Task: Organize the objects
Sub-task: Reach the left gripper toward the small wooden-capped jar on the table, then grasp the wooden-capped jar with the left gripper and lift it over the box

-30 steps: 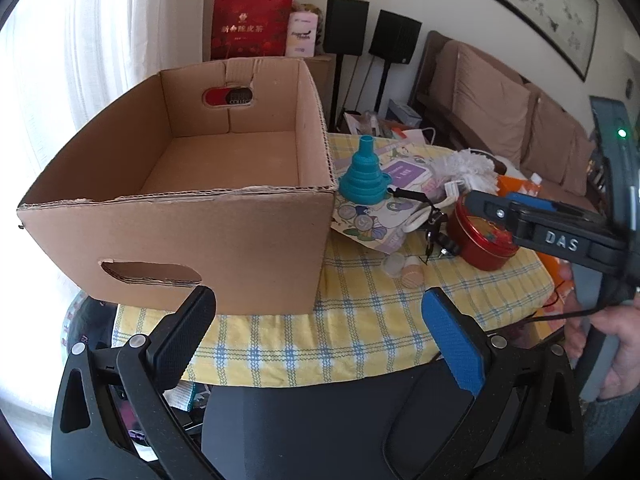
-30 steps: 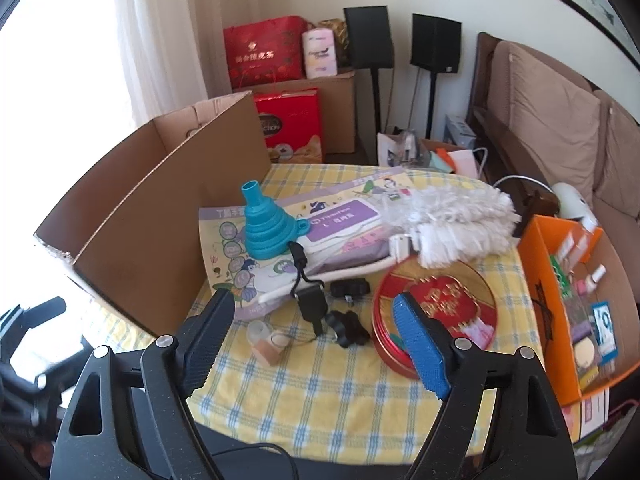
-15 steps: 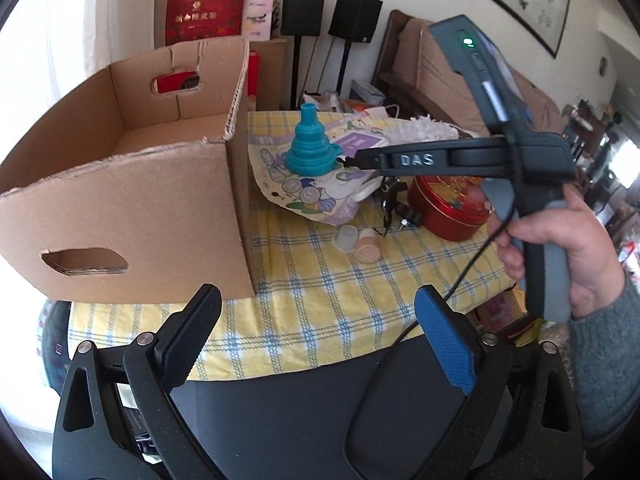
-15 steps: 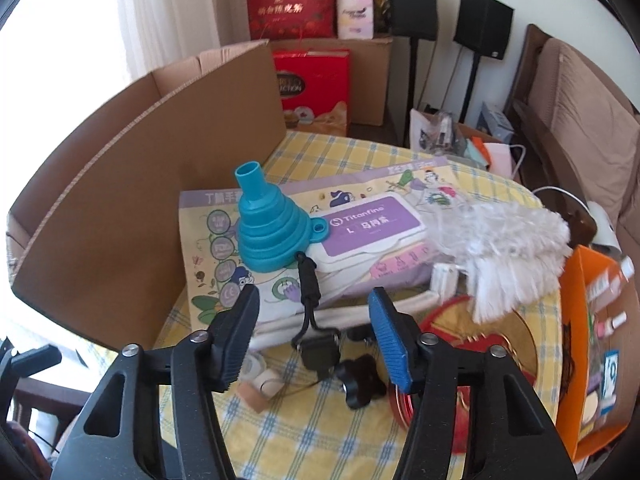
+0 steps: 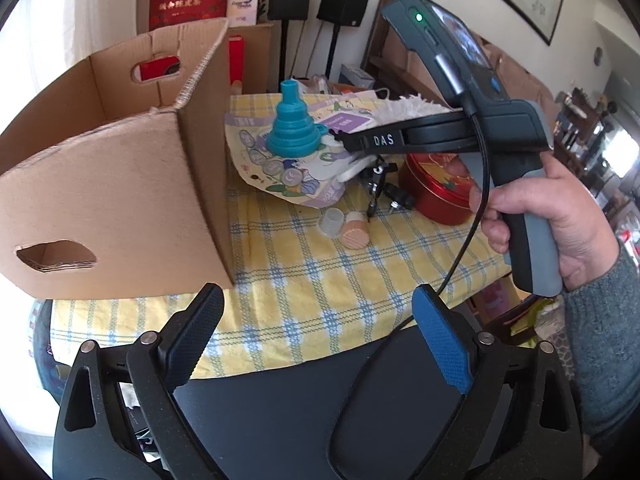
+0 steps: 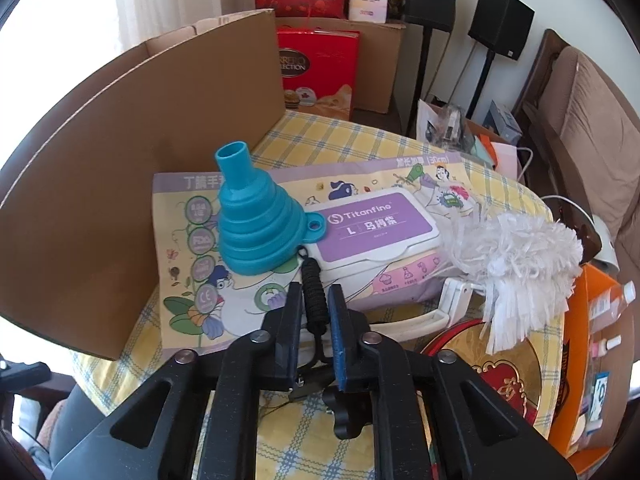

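Note:
My right gripper (image 6: 315,292) is shut on a black braided cord (image 6: 313,276) that lies on a flat purple-and-yellow pack (image 6: 372,228). A teal collapsible funnel (image 6: 256,232) stands upside down on that pack, just beyond and left of the fingertips. In the left wrist view a hand holds the right gripper (image 5: 344,138) level, its tip beside the funnel (image 5: 294,128). My left gripper (image 5: 316,296) hangs over the table's near edge; its jaws are closing with nothing between them. The open cardboard box (image 5: 120,184) stands to the left.
A white fluffy duster (image 6: 516,264) and a red round tin (image 5: 436,188) lie right of the pack. Two small caps (image 5: 344,228) and a black clamp (image 5: 384,188) sit on the yellow checked cloth (image 5: 320,280). An orange box (image 6: 592,360) of bottles stands at the far right.
My right gripper has moved forward and down to the pack, and its jaws went from wide apart to shut on the black cord. The left gripper has sunk a little, its jaws slightly narrower.

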